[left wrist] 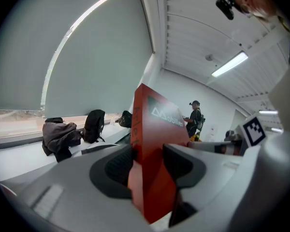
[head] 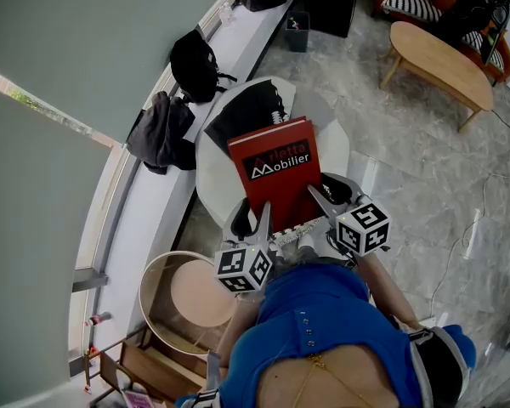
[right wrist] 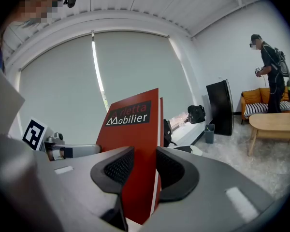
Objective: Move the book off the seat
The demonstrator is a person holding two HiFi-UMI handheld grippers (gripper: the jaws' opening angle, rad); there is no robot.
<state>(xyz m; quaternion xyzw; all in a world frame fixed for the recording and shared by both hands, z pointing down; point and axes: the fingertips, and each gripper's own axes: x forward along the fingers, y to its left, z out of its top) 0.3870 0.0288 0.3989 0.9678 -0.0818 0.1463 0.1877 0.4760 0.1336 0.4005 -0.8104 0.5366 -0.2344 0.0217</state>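
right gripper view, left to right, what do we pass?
marker cube → red book → black bag on the ledge → black cabinet → wooden table

I see a black backpack [head: 195,65] and grey jacket [head: 163,130] on the window ledge [head: 142,221], a coffee table [head: 438,58] well apart from it.

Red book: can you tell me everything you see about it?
The red book looks like a hardback, with a black label saying "Mobilier" in white letters. The left gripper and the right gripper each have jaws closed on its near edge. It slants above the round white seat; whether it touches the seat is unclear.
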